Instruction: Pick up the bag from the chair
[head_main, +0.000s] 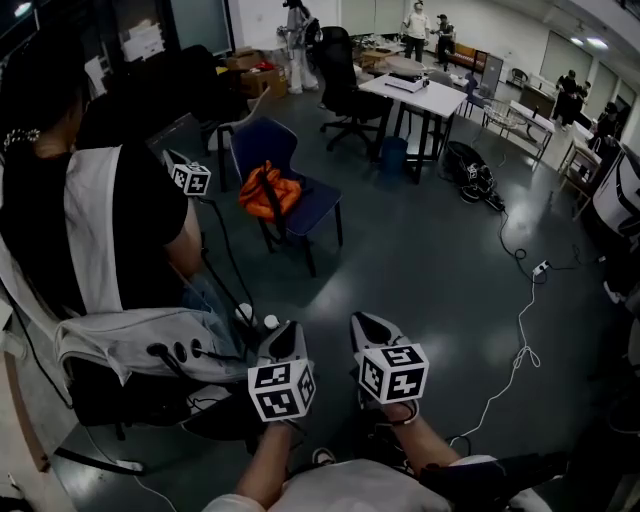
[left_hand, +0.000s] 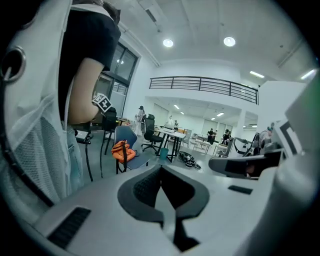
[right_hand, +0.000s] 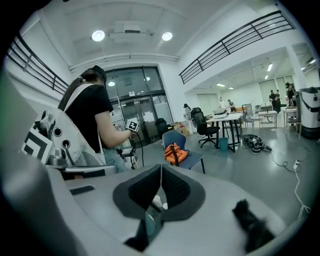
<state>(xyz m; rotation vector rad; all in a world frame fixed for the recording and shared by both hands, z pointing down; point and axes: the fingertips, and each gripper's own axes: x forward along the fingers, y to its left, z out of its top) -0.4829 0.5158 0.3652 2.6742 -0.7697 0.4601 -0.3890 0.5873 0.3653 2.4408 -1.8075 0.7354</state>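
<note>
An orange bag (head_main: 268, 190) with a dark strap lies on the seat of a blue chair (head_main: 310, 205), a few steps ahead of me. My left gripper (head_main: 290, 332) and right gripper (head_main: 368, 324) are held side by side low in the head view, both far short of the chair. Both point toward it with jaws shut and nothing between them. The left gripper view has the bag (left_hand: 122, 150) small at centre-left above the closed jaws (left_hand: 161, 169). In the right gripper view the bag (right_hand: 176, 153) sits on the chair (right_hand: 192, 161), just above the closed jaws (right_hand: 160, 169).
A person (head_main: 110, 230) in a black shirt and white vest stands close at my left, holding another gripper with a marker cube (head_main: 190, 178) near the chair. A black office chair (head_main: 345, 80) and a white table (head_main: 425, 97) stand behind. A white cable (head_main: 518, 345) runs across the floor at the right.
</note>
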